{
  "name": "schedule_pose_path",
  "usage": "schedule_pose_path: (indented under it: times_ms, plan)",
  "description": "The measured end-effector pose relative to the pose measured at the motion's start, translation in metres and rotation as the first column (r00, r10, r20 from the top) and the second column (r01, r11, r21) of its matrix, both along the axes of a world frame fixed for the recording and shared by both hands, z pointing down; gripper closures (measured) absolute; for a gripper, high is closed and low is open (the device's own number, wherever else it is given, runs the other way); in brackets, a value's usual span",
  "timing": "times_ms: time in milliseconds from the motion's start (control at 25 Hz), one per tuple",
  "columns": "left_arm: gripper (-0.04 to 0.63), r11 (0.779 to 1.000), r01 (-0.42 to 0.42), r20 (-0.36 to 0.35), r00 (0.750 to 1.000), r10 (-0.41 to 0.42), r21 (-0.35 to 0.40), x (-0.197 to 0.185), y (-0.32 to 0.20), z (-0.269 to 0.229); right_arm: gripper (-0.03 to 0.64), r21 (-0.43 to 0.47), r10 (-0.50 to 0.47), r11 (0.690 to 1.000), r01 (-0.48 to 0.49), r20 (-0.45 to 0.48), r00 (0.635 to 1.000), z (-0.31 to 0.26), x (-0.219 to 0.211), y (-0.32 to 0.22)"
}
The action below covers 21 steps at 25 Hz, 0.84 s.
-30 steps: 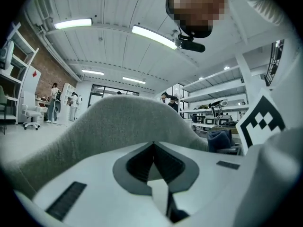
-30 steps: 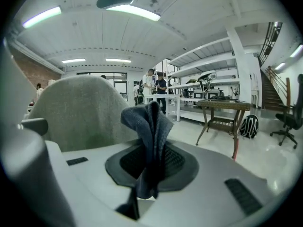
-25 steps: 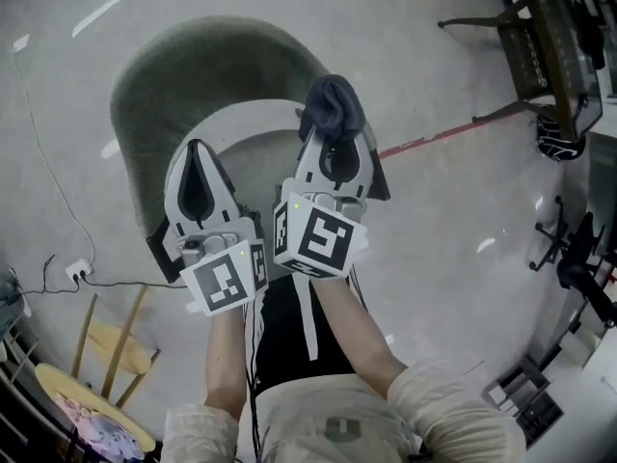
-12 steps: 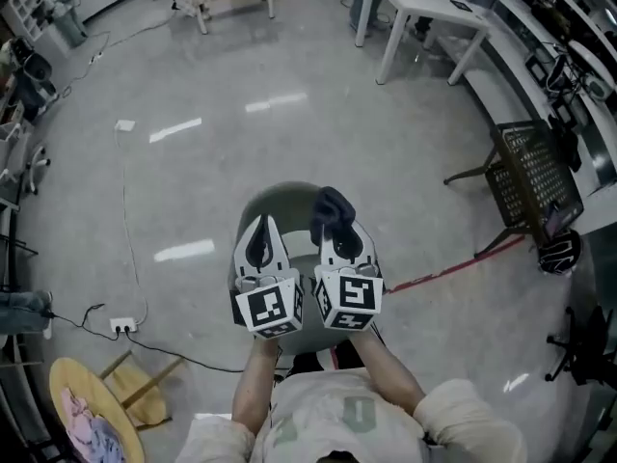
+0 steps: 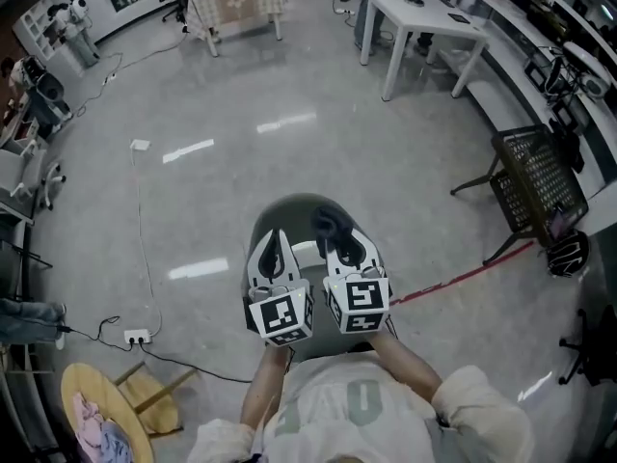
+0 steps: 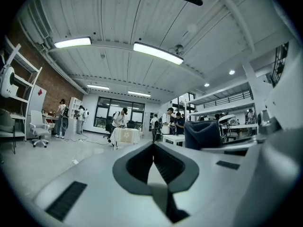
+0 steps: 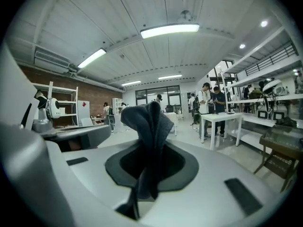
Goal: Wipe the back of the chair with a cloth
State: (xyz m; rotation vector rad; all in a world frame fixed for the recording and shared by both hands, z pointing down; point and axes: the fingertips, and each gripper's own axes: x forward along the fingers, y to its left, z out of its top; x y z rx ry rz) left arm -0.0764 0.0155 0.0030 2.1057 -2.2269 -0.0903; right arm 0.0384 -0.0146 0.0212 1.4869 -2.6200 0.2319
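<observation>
An olive green chair [image 5: 292, 206] stands on the floor right in front of me, its curved back on the far side. Both grippers hover above its seat, side by side. My right gripper [image 5: 335, 231] is shut on a dark blue-grey cloth [image 5: 328, 222], which sticks up in a bunch past the jaws. In the right gripper view that cloth [image 7: 150, 122] stands folded between the jaws of the right gripper [image 7: 149, 150]. My left gripper [image 5: 272, 237] is shut with nothing in it, and in its own view the left gripper [image 6: 152, 146] has its tips meeting, with the cloth [image 6: 202, 134] off to the right.
A white table [image 5: 425, 13] and a black wire chair [image 5: 533, 183] stand to the right. On the left floor lie a cable and a power strip [image 5: 136, 337]. A round wooden stool [image 5: 101, 419] sits at the bottom left. A red line [image 5: 453, 280] crosses the floor. People stand far off.
The head view has risen and pulled back, so the chair and both grippers look much smaller and more of the room shows. The right gripper has kept the cloth.
</observation>
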Motion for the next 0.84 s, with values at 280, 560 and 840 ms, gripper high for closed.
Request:
schedule_pose_path:
  times_ms: [280, 560, 840]
  plan:
    - [0.580, 1.000, -0.009, 0.021, 1.000, 0.009, 0.027, 0.004, -0.007, -0.015, 0.558, 0.024, 0.004, 1.000, -0.004, 0.014, 1.000, -0.013, 0.004, -0.005]
    - [0.580, 0.999, -0.015, 0.028, 1.000, 0.014, 0.039, 0.008, -0.009, -0.021, 0.558, 0.027, 0.012, 1.000, -0.013, 0.005, 1.000, -0.013, 0.009, -0.005]
    - [0.580, 0.999, -0.026, 0.027, 0.999, 0.025, 0.038, 0.012, -0.008, -0.021, 0.558, 0.029, 0.028, 0.999, -0.028, -0.001, 1.000, -0.012, 0.014, -0.007]
